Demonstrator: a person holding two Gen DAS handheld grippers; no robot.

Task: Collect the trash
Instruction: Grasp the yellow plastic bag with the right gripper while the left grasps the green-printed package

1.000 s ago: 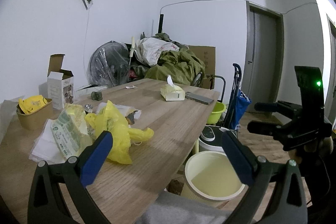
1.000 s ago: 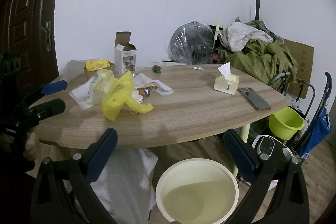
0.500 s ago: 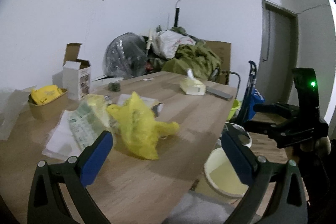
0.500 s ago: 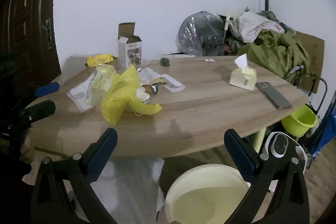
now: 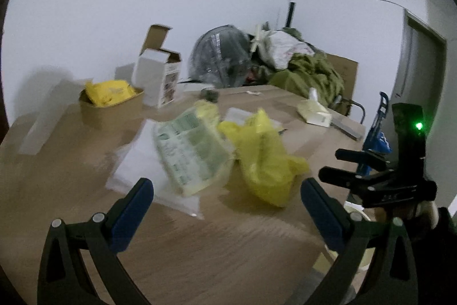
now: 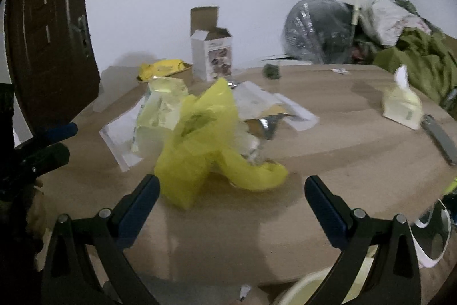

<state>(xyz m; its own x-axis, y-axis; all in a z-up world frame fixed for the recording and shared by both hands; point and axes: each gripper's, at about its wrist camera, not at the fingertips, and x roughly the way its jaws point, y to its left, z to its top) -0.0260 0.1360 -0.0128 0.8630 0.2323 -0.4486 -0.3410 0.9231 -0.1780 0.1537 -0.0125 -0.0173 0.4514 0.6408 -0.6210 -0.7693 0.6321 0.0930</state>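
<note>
The room has plain white walls, and a big wooden counter [image 6: 342, 162] fills the space ahead of both tools. At the far end of it, well beyond the tools, sits a pile of green cloth [image 5: 311, 76] and a fan wrapped in clear plastic [image 5: 220, 56]. Down below the right tool, past the near edge of the counter, is the rim of a pale bucket [image 6: 314, 287], which looks like the place for the trash. Nothing has been picked up yet, so almost all the job seems left to do. The left tool [image 5: 227, 207] has its two blue tips spread wide and holds nothing. The right tool [image 6: 232, 203] is also spread wide and empty. Just ahead of both tools lies a crumpled yellow bag [image 6: 205, 142], the closest piece of trash. Beside it, toward the left tool, is a green printed packet [image 5: 191, 150] lying on a flat white bag [image 5: 137, 162]. Farther ahead are a brown paper bowl [image 5: 111, 107] with a yellow wrapper in it and an open white box [image 6: 211, 56]. Off to the right of the tools sit a tissue pack [image 6: 402, 105] and a phone [image 6: 441, 139], which are likely not trash and should stay. Nothing blocks the way to the yellow bag.
</note>
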